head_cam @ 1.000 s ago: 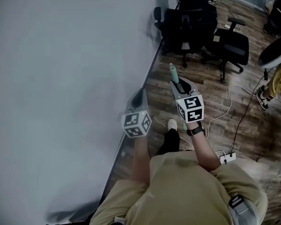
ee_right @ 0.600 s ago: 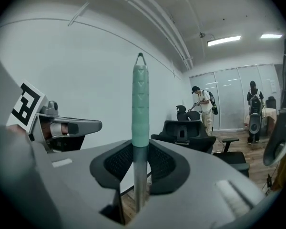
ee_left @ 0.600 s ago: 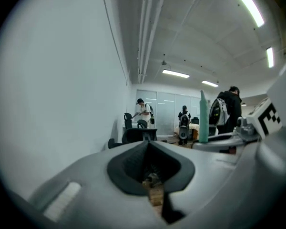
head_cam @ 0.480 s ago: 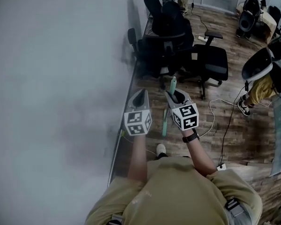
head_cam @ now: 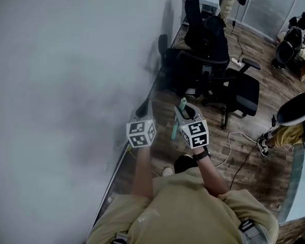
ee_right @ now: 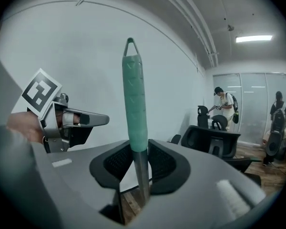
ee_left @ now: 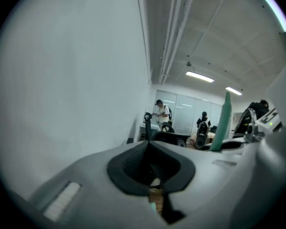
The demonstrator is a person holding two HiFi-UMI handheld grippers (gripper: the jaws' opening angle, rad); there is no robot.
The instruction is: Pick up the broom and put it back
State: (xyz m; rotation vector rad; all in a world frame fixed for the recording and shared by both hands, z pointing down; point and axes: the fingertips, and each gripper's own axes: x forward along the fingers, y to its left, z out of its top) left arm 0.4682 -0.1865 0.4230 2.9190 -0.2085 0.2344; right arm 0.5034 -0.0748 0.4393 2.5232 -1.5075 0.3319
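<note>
Two grippers are held out side by side in front of the person, over a wood floor [head_cam: 246, 159] and close along a white wall [head_cam: 66, 85]. The right gripper [ee_right: 139, 157] is clamped on the broom [ee_right: 135, 104]. Its pads are pressed on the metal shaft just under the teal grip. The grip stands upright above the jaws, with a hang loop at its top.

In the head view the shaft is seen running down below the right gripper toward the floor, between the two grippers. The broom head cannot be made out. The broom is carried off the floor as far as can be seen, near the wall but apart from it.

The left gripper [ee_left: 148, 148] is closed, with its jaws together and nothing between them. It is held on the wall side, just beside the right gripper, and is not touching the broom.

Black chairs [head_cam: 242, 93] are seen ahead by the wall. A white cable [head_cam: 240, 134] lies on the floor at the right. People [ee_left: 160, 112] are seen far off by glass panels. One shoe [head_cam: 167, 172] shows under the arms.
</note>
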